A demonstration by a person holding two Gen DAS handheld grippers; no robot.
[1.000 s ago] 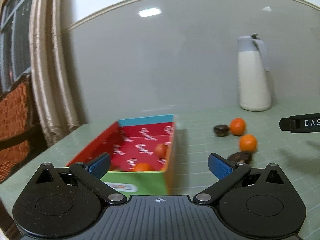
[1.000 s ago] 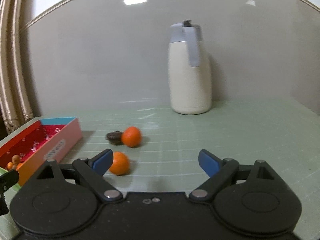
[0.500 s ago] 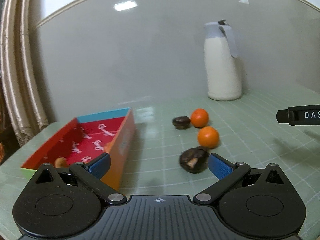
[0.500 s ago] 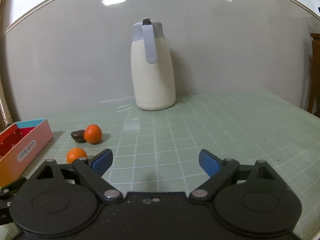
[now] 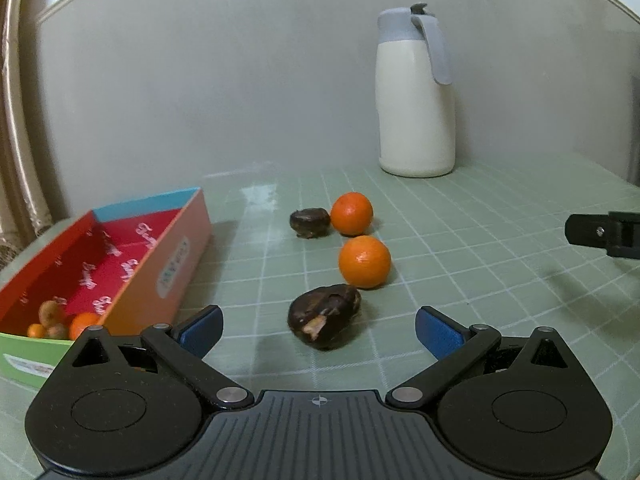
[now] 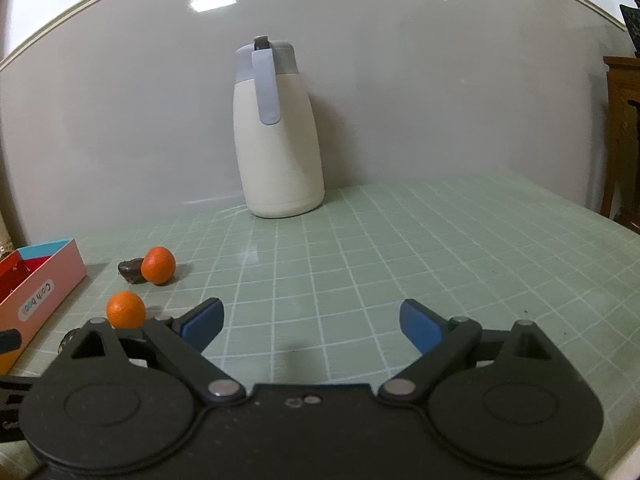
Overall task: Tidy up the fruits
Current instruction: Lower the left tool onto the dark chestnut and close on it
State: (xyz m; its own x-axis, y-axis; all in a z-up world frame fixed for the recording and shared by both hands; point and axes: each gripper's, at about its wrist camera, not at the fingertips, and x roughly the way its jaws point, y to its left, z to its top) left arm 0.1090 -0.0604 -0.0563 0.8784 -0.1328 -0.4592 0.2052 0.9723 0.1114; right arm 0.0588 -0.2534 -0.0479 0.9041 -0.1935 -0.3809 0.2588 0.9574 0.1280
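In the left wrist view my left gripper is open and empty, with a dark brown chestnut-like fruit lying on the table just ahead between its blue fingertips. Behind it sit two small oranges and a second dark fruit. A colourful open box with a red inside stands at the left and holds several small fruits. My right gripper is open and empty over bare table; the oranges lie to its left.
A cream thermos jug with a grey lid stands at the back by the wall. The green gridded table stretches right. A wooden cabinet stands past the right edge. The right gripper's tip shows at the left view's right side.
The left gripper has swung right, away from the box, and now faces the loose fruits with the dark fruit between its fingers. The right gripper has turned right toward the jug.
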